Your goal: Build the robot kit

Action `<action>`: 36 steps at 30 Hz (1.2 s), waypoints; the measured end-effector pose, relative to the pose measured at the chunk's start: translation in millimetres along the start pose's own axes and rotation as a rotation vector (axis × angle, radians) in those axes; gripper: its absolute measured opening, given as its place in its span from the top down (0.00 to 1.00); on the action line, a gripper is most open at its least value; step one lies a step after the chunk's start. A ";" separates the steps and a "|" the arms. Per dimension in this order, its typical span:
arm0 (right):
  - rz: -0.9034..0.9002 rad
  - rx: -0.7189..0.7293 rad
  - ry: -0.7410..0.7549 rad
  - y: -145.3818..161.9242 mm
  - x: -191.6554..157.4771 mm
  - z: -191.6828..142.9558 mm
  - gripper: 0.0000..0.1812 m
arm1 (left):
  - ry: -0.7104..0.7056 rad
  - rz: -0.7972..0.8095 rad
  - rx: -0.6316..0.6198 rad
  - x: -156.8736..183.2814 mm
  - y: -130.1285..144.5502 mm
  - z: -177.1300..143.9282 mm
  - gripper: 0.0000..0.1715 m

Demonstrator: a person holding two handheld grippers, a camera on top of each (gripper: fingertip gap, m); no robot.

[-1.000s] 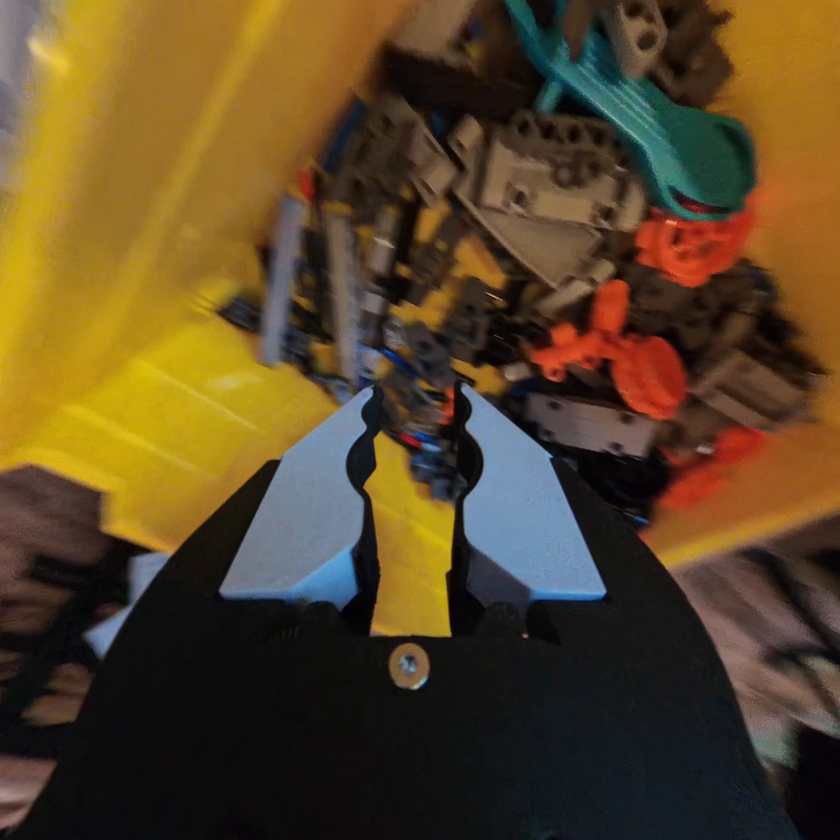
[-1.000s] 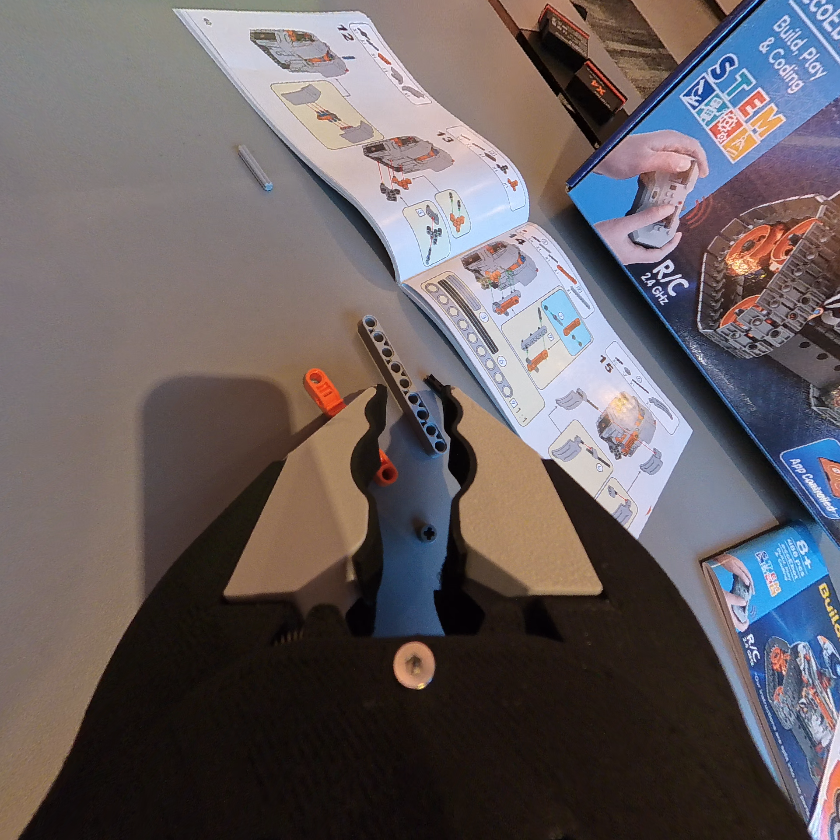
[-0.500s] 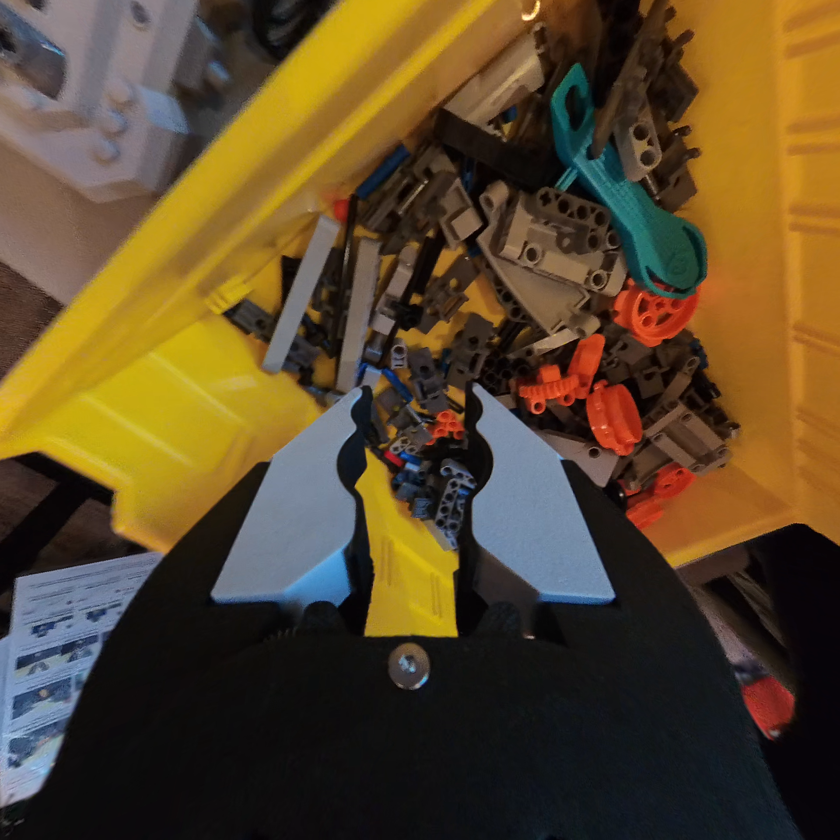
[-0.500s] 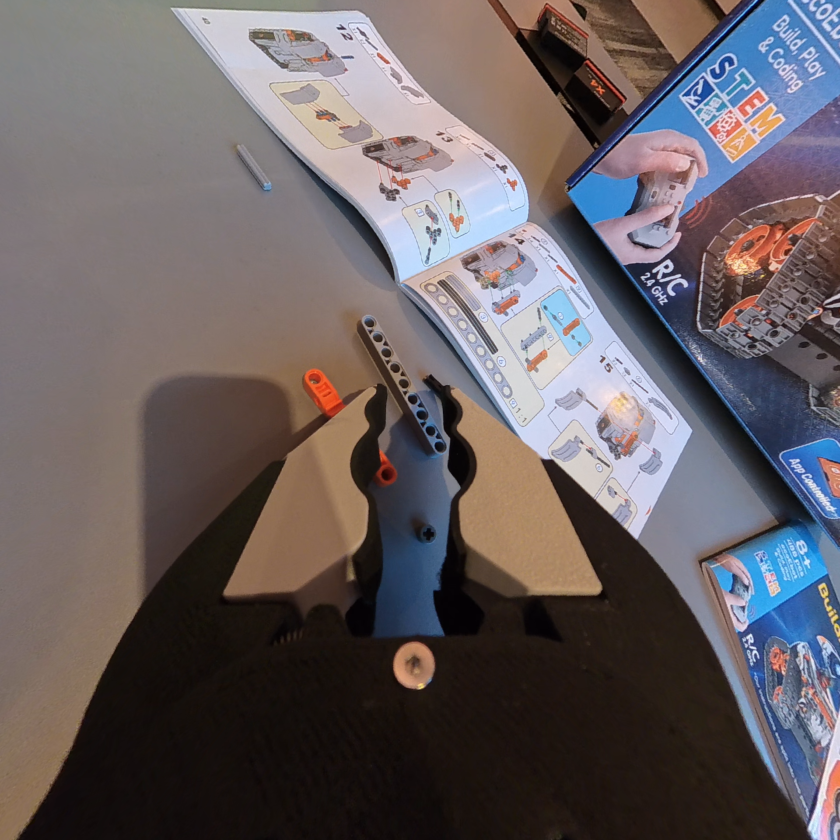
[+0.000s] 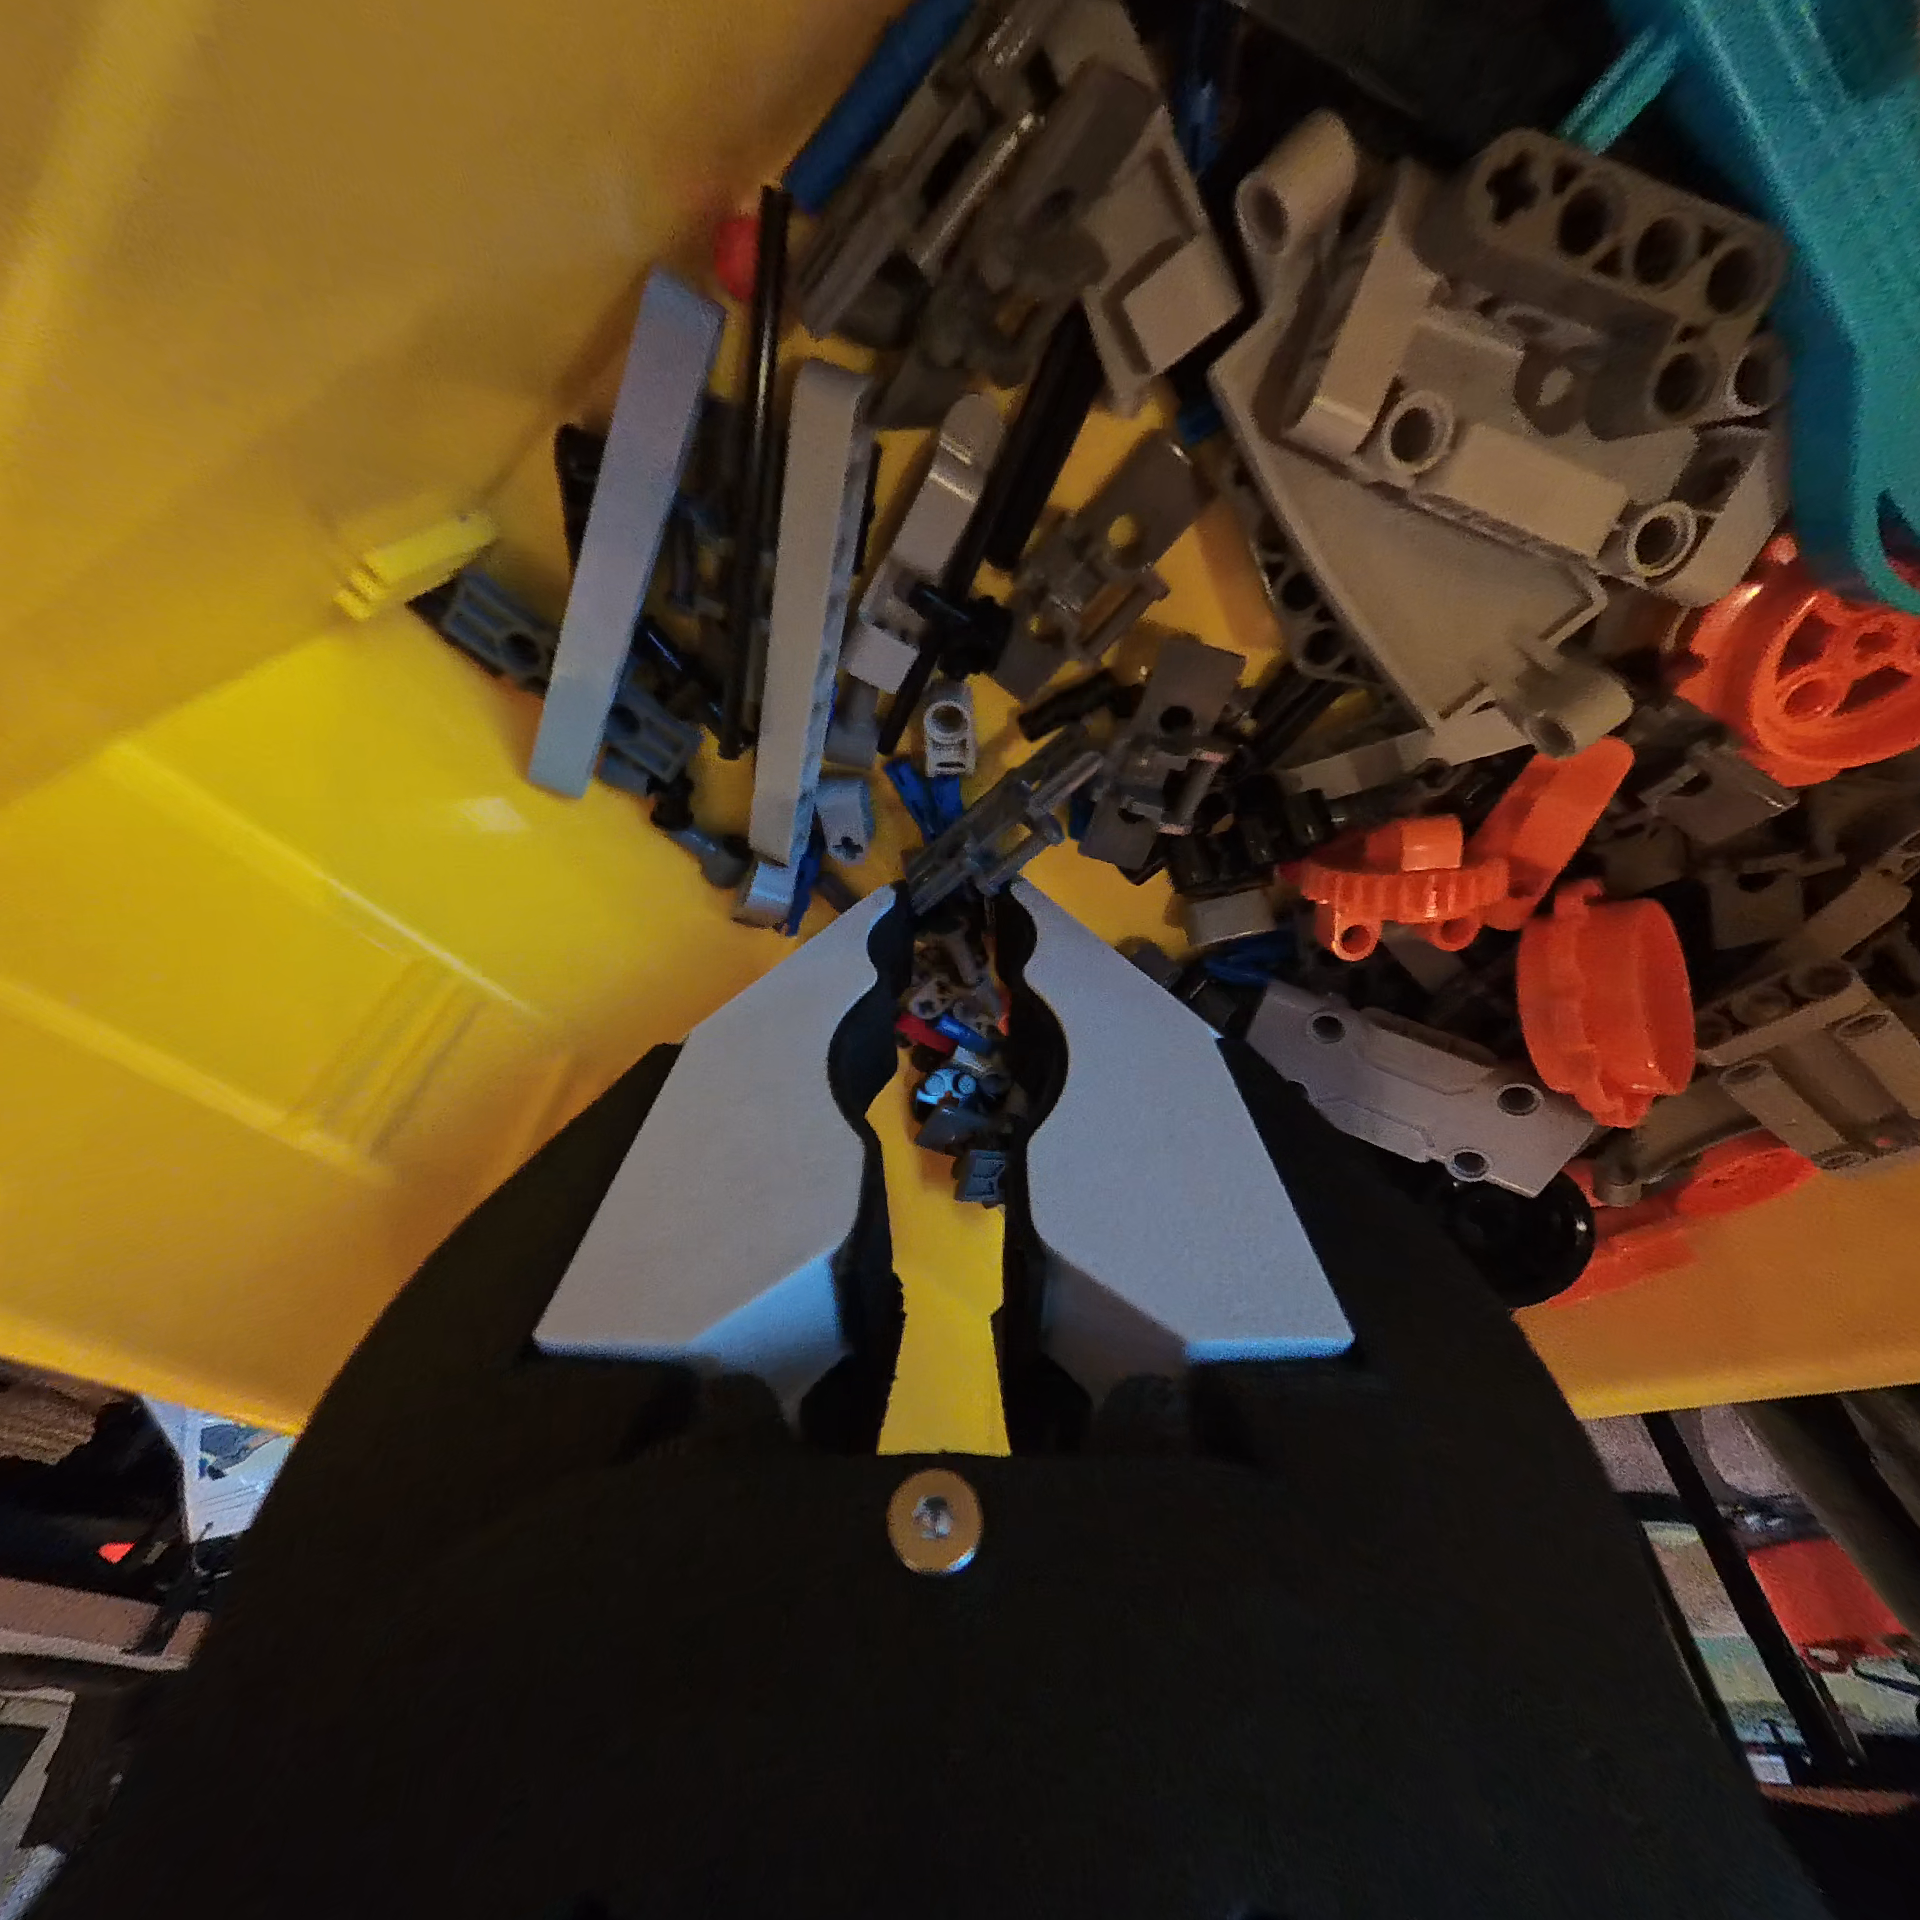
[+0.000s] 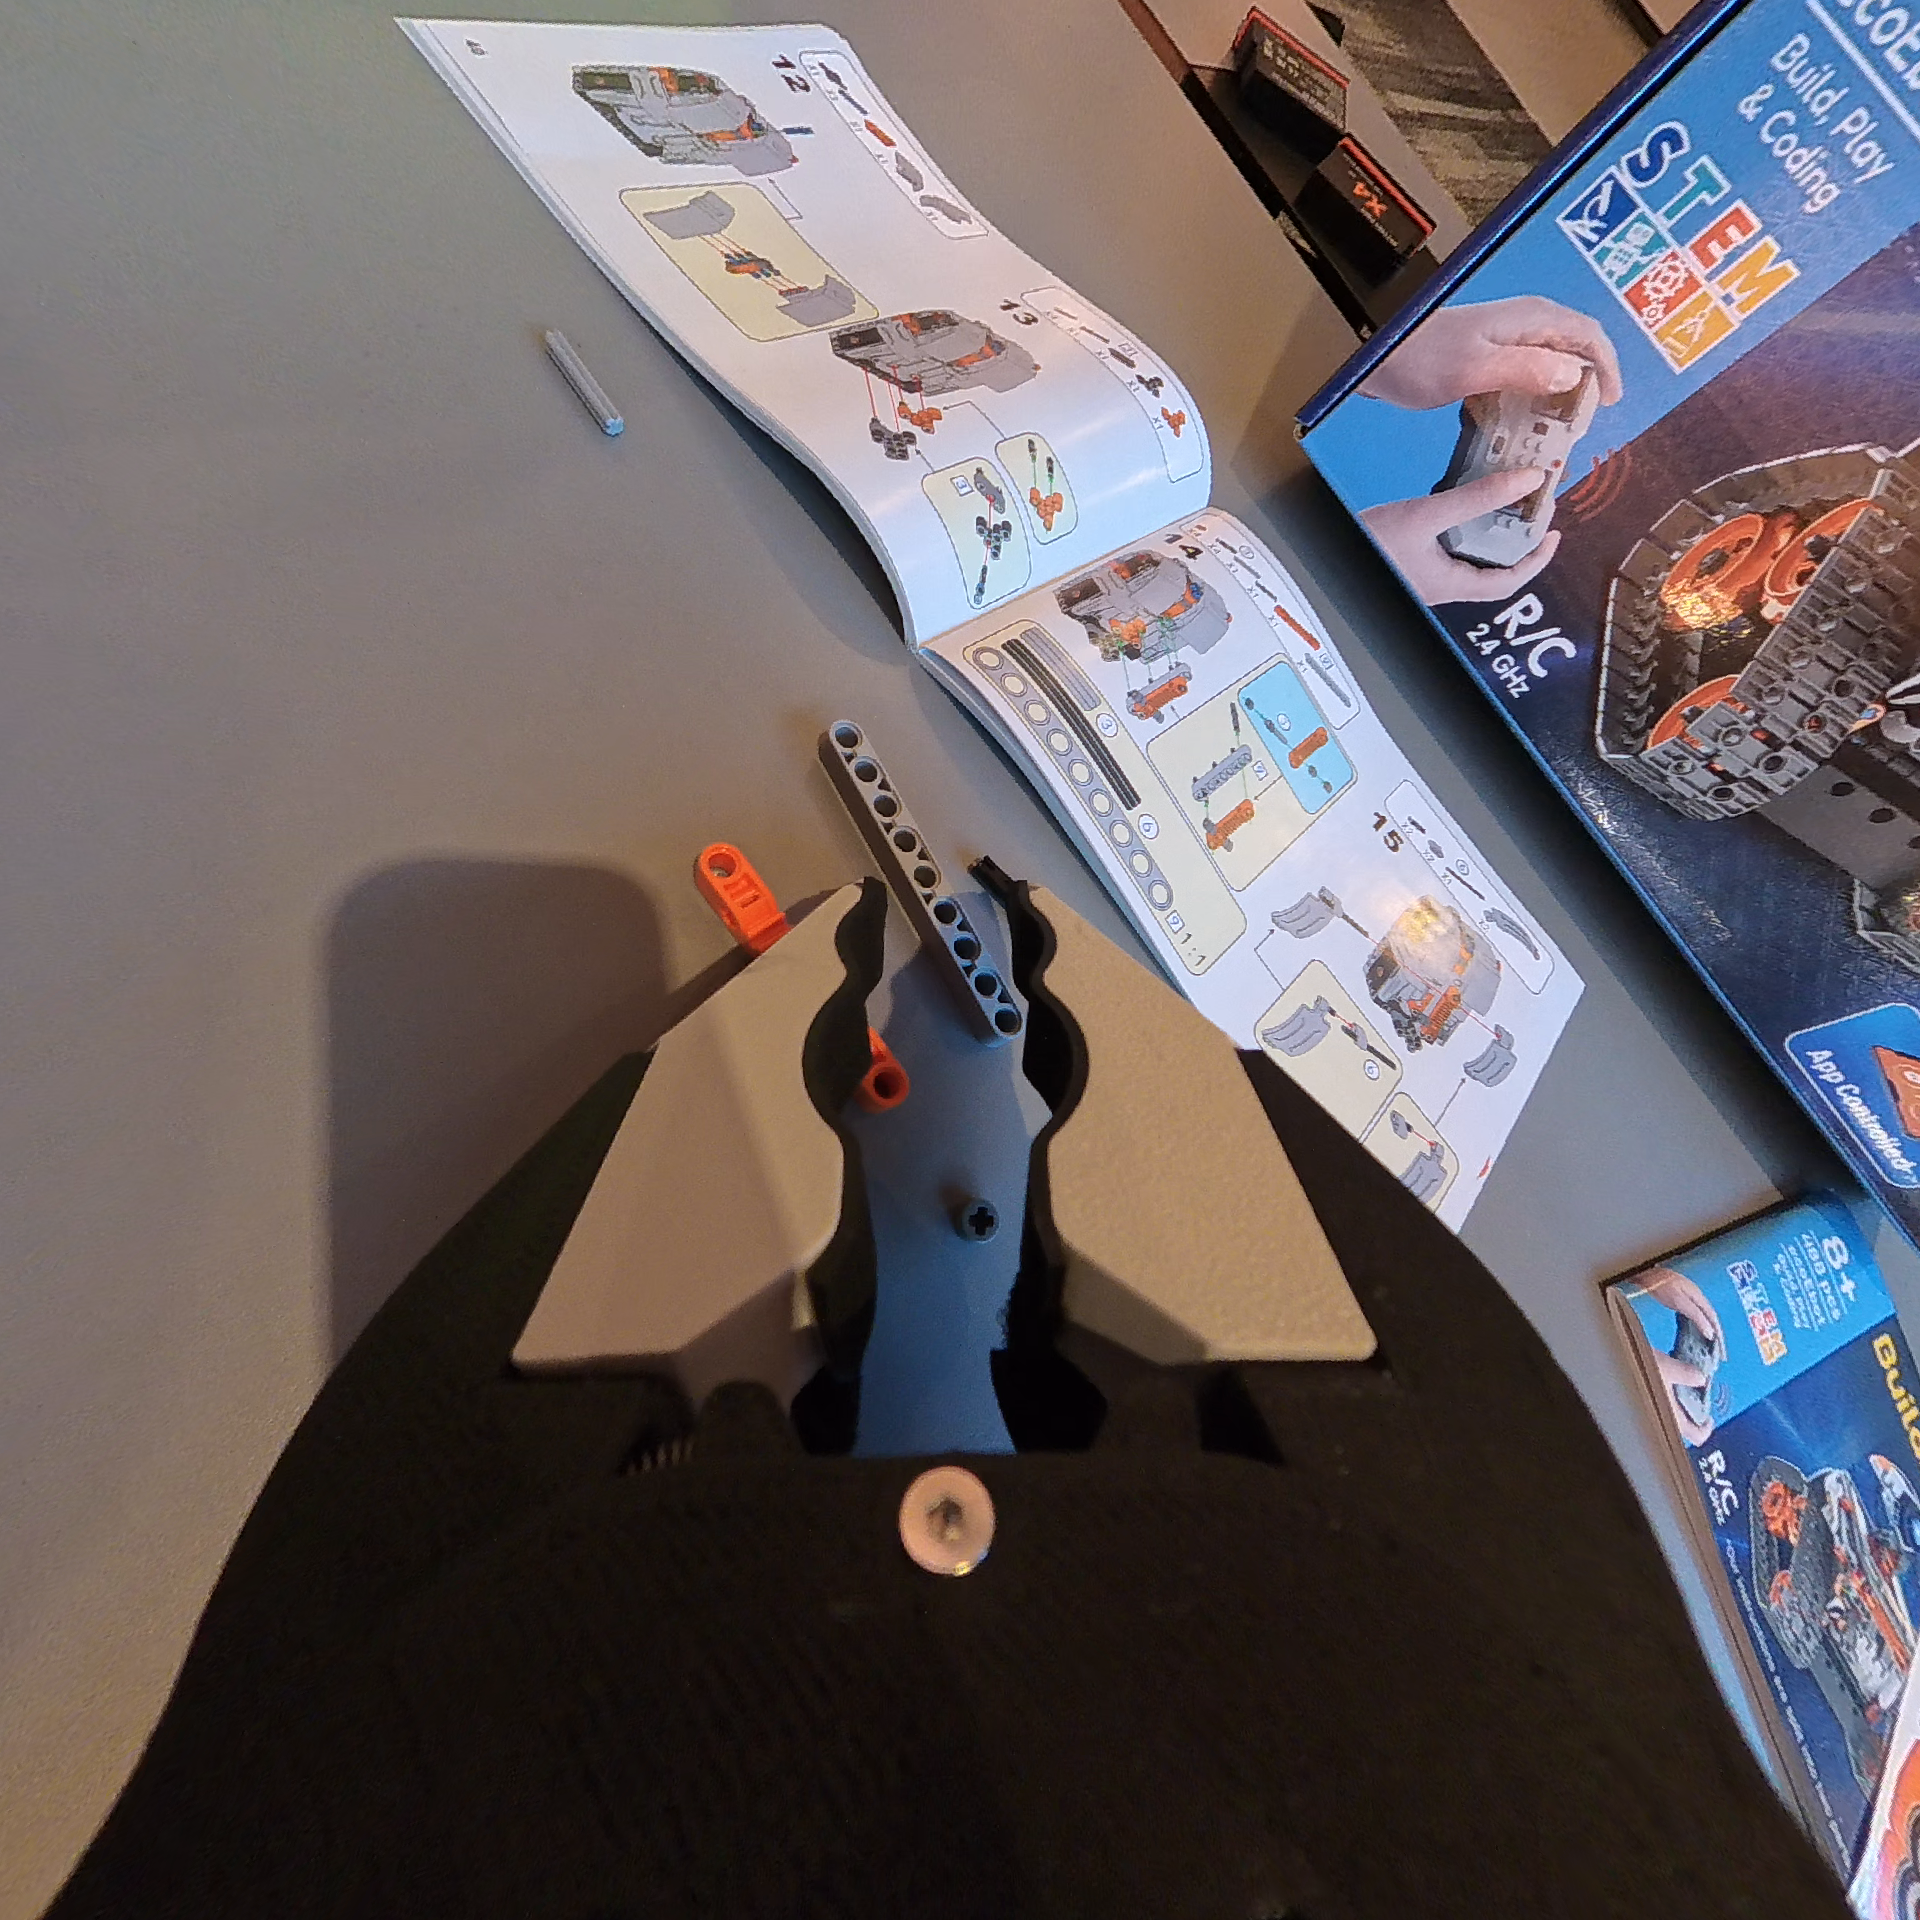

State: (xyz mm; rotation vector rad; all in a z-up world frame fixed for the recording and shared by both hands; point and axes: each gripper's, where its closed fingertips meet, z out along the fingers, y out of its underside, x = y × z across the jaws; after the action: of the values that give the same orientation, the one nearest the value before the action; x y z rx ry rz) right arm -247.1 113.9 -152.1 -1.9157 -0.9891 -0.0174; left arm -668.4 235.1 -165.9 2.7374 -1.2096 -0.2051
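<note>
Left tool (image 5: 948, 904) has pushed deeper into yellow bin (image 5: 260, 883), fingers narrowed around small grey pieces (image 5: 961, 997), grip uncertain | right tool (image 6: 940, 899) unmoved, narrowly parted, empty, over grey holed beam (image 6: 920, 878) on tabletop (image 6: 260, 623) | orange connector (image 6: 736, 894) beside.

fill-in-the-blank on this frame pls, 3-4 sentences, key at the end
1. The left gripper points into a ____ bin of loose building parts.
2. The grey beam lies between the right gripper's fingers, on the ____.
3. The booklet lies ____ beside the blue box.
4. The connector left of the beam is ____.

Missing words: yellow; table; open; orange
</note>
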 end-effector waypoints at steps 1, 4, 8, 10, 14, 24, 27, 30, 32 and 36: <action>0.000 0.000 0.000 0.0 0.0 0.0 0.88 | 0.004 -0.005 0.005 -1.9 -2.0 -1.5 0.94; -0.001 0.000 0.000 -0.1 0.0 0.0 0.88 | 0.012 -0.034 0.046 -13.0 -13.2 -12.0 0.94; 0.003 -0.001 -0.002 0.0 0.1 0.2 0.88 | -0.068 -0.062 0.205 -38.4 -42.3 -34.0 0.94; 0.002 0.000 -0.002 0.0 0.2 0.1 0.88 | -0.122 -0.097 0.289 -49.2 -51.6 -42.5 0.87; 0.001 0.000 -0.002 0.0 0.0 0.2 0.88 | 0.064 -0.104 0.229 -9.7 -34.7 -39.3 0.67; 0.002 -0.001 -0.005 0.2 -0.3 0.5 0.89 | 0.220 0.094 0.079 54.0 -9.3 -9.2 0.64; 0.003 -0.002 -0.005 0.3 -0.2 0.7 0.89 | 0.112 0.136 0.085 47.8 -14.5 -6.4 0.74; 0.004 -0.002 -0.005 0.4 -0.1 0.7 0.89 | 0.108 0.150 0.062 48.7 -14.7 -7.3 0.81; 0.002 -0.002 -0.004 0.3 -0.2 0.7 0.89 | 0.092 0.147 0.049 41.8 -14.2 -8.3 0.86; 0.005 -0.002 -0.006 0.3 -0.2 0.8 0.89 | 0.099 0.109 0.067 25.7 -19.6 -18.0 0.87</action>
State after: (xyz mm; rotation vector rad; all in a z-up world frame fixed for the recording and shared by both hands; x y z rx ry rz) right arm -247.4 114.3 -152.9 -1.9211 -0.9889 -0.0099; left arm -633.9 230.4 -153.6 2.6918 -1.3564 -0.0176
